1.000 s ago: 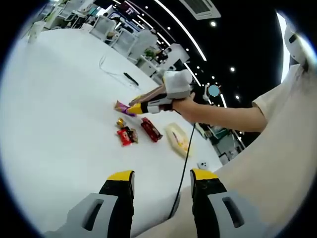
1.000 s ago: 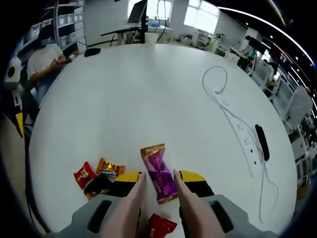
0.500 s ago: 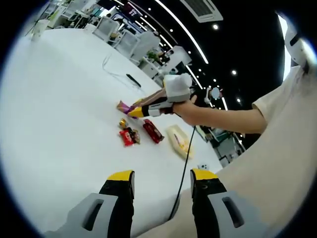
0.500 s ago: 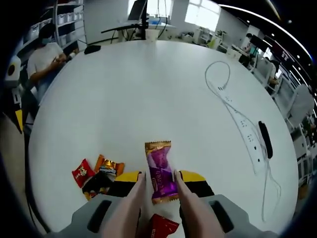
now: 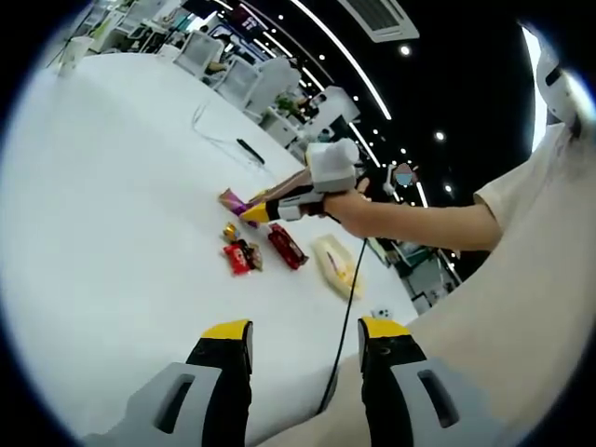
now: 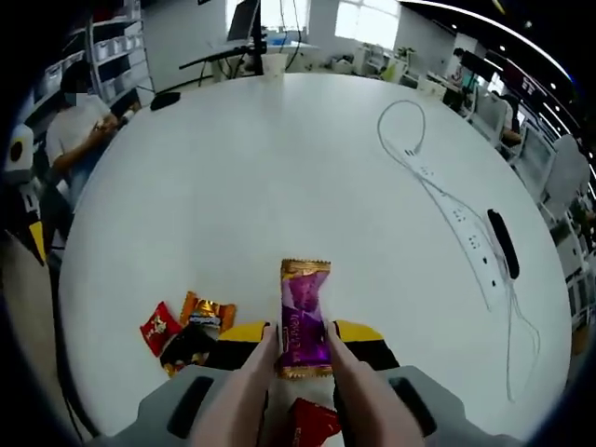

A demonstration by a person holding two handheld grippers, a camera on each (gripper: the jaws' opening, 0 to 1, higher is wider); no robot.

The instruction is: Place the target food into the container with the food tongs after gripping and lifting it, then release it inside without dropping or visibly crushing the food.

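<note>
Right claw [image 6: 300,337] has the purple candy [image 6: 304,317] pinched between the pink tongs [image 6: 250,386] it carries, yellow-tipped jaws clenched on the tong arms, and the wrapper points straight ahead with its gold crimped end on the far side. Over in the left gripper view that same right claw [image 5: 251,210] is out above the white surface [image 5: 112,186], a person's hand [image 5: 346,207] wrapped around its handle, the purple wrapper [image 5: 232,199] poking out past the tips. Just below it on the surface sits a little huddle of sweets: a red candy [image 6: 158,327], an orange-gold one [image 6: 207,311] right beside it, a dark one [image 6: 186,345] touching them, and a red packet [image 6: 312,423] peeking up between the tong arms. In the left gripper view a long red bar [image 5: 286,245] lies beside that huddle, and the pale clear container [image 5: 337,264] rests on the surface just beyond the bar, towards the person. Left claw [image 5: 304,337] hangs released, jaws apart, nothing between them, well back from the action. A white power strip [image 6: 466,233] with its looped cable lies across the far side of the surface, a black object [image 6: 504,244] next to it
</note>
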